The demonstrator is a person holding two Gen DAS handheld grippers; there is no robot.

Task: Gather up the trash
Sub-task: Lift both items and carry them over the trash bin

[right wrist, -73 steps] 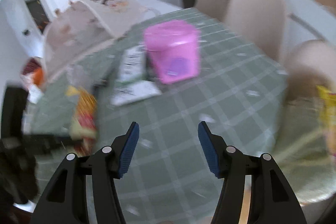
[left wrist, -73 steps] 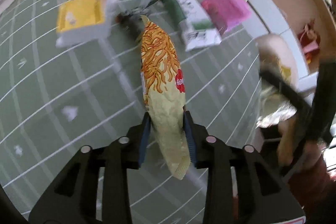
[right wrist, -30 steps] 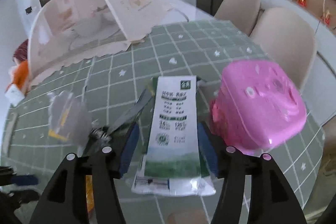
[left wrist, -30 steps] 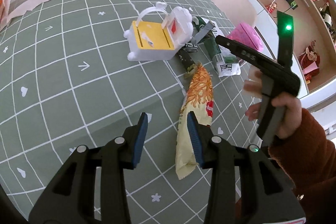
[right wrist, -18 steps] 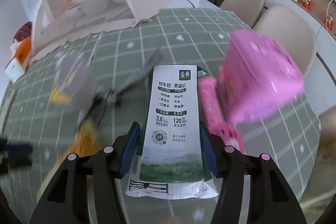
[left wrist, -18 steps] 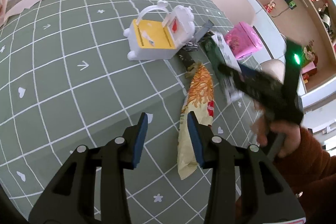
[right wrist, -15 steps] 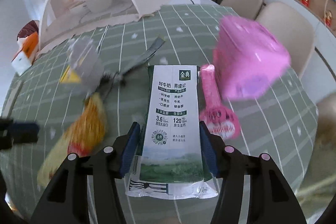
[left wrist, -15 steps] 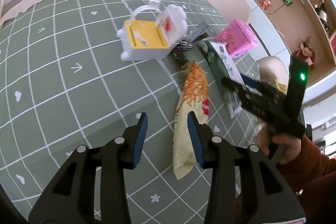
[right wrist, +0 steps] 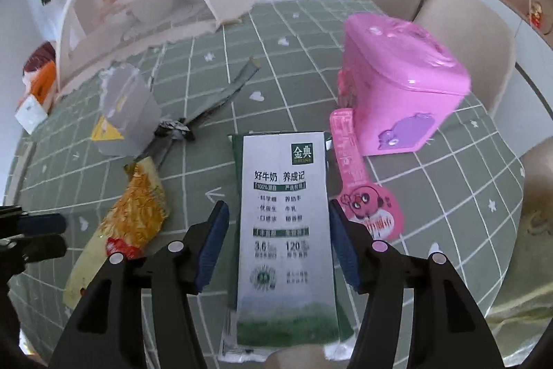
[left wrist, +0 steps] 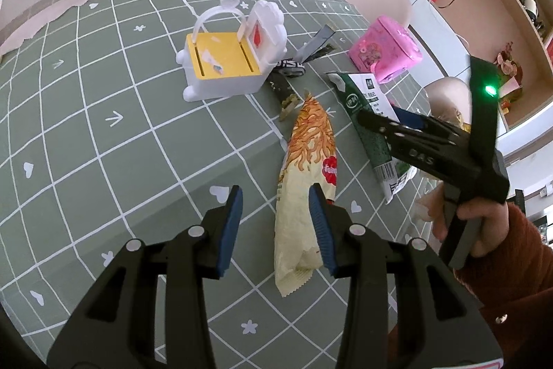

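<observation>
A yellow and orange snack bag (left wrist: 307,161) lies flat on the green checked tablecloth. My left gripper (left wrist: 274,229) hovers open over the bag's near end, its right finger above the bag and neither pad pressing it. A flattened green and white milk carton (right wrist: 283,230) sits lengthwise between the fingers of my right gripper (right wrist: 278,244), whose pads bear on the carton's long edges while the jaws are opening slightly. In the left wrist view the milk carton (left wrist: 356,106) hangs tilted under that gripper at the table's right edge.
A white box with a yellow top and handle (left wrist: 224,64) stands mid-table, dark wrapper strips (left wrist: 300,57) beside it. A pink box (right wrist: 397,85) and a pink toy paddle (right wrist: 363,196) sit right of the carton. A mesh food cover (right wrist: 155,6) and chairs (right wrist: 466,33) lie beyond.
My left gripper has let go of the snack bag, which now lies on the table. The right gripper closed on the milk carton and carried it away from the pink box.
</observation>
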